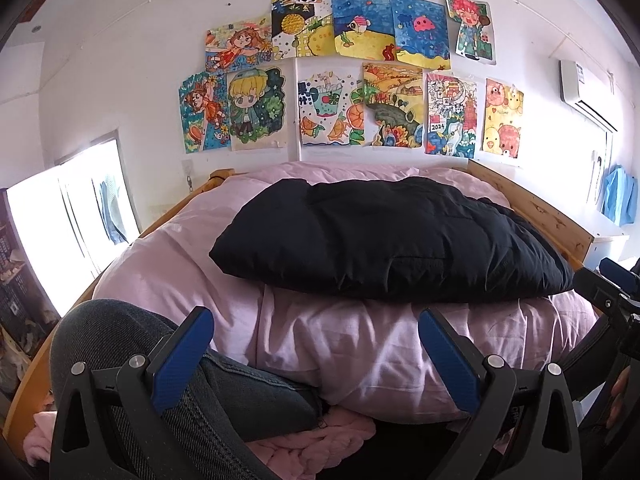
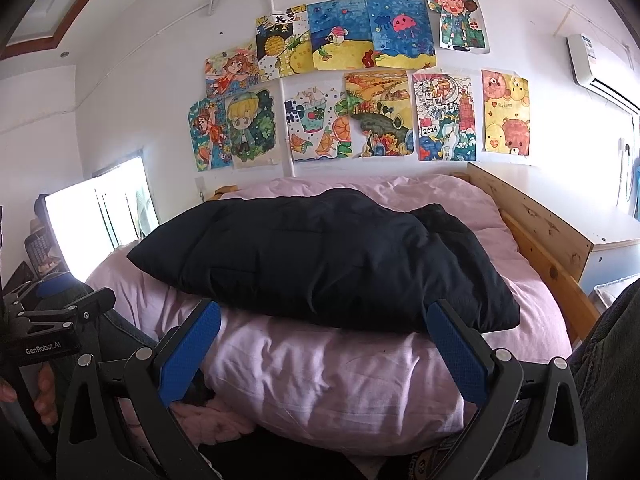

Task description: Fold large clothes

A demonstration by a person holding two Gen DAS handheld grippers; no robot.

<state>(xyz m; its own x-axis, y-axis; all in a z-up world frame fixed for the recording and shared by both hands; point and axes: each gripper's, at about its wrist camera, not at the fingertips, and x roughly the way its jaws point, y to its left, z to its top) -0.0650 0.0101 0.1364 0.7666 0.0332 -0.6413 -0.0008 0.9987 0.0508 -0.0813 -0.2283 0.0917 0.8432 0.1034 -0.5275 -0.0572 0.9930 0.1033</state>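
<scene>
— Holding both sets of jaws wide apart with nothing in them: my left gripper (image 1: 316, 340) and my right gripper (image 2: 324, 334) hang over my knees at the foot of the bed.

— And the thing to fold?

— The black jacket (image 1: 384, 240) lies just beyond my fingertips, on top of the pink duvet (image 1: 340, 352), apart from both grippers. It looks already doubled into a thick slab, though I can't tell where the sleeves went.

— How will it handle?

— Puffy and quilted, so light for its bulk, I'd judge, soft and springy. The shell looks smooth, likely slippery. A shallow pinch could slide off the padding.

— Where would you grab?

— At the near edge, one corner per gripper: the left corner (image 1: 224, 254) and the right corner (image 2: 504, 320), biting deep.

— Behind it?

— More duvet, the wooden bed frame (image 2: 536, 220), then drawings (image 1: 344, 76) on the wall.
</scene>
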